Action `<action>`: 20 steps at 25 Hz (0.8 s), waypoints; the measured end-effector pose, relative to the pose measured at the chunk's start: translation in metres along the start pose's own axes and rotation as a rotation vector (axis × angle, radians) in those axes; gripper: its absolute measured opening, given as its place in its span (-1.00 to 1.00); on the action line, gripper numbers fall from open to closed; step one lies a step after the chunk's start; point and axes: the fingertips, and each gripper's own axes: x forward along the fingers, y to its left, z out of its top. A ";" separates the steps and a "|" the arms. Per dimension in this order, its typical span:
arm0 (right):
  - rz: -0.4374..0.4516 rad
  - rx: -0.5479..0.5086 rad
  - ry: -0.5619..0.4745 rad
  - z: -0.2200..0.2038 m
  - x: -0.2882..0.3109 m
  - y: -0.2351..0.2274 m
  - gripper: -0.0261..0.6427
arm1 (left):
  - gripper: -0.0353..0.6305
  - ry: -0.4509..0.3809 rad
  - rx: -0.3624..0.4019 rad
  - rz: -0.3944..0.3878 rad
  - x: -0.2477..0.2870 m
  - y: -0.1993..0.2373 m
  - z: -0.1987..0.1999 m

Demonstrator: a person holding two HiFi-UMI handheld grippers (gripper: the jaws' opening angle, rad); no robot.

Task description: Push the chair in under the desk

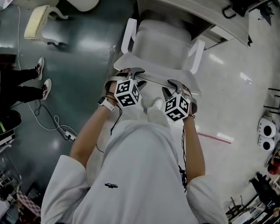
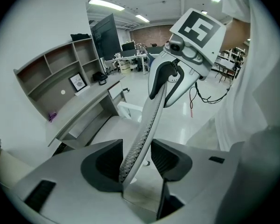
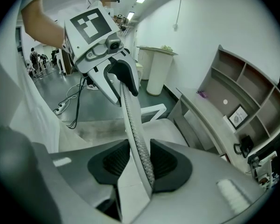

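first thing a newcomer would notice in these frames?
The white chair at the centre of the head view, its backrest edge between the jaws of both hand-held grippers. The left gripper has its jaws apart around the edge, and the right gripper is closed on it. The desk stands just ahead, and a bystander's legs show at far left.

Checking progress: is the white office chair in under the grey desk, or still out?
Mostly out: the white office chair shows most of its seat and both armrests in front of the grey desk.
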 end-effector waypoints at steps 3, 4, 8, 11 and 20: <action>0.000 0.007 0.000 0.004 0.007 -0.012 -0.49 | -0.33 -0.003 0.009 0.010 0.005 0.015 0.002; 0.001 0.011 0.001 0.006 0.008 -0.016 -0.49 | -0.33 -0.004 0.012 0.013 0.006 0.019 0.003; -0.013 0.036 0.002 0.014 0.017 -0.036 -0.47 | -0.30 -0.013 0.020 0.034 0.013 0.042 0.008; -0.021 0.048 0.000 0.017 0.022 -0.050 -0.46 | -0.29 -0.012 0.025 0.038 0.019 0.057 0.012; -0.040 0.054 -0.004 0.032 0.039 -0.088 -0.47 | -0.29 -0.019 0.055 0.047 0.034 0.100 0.021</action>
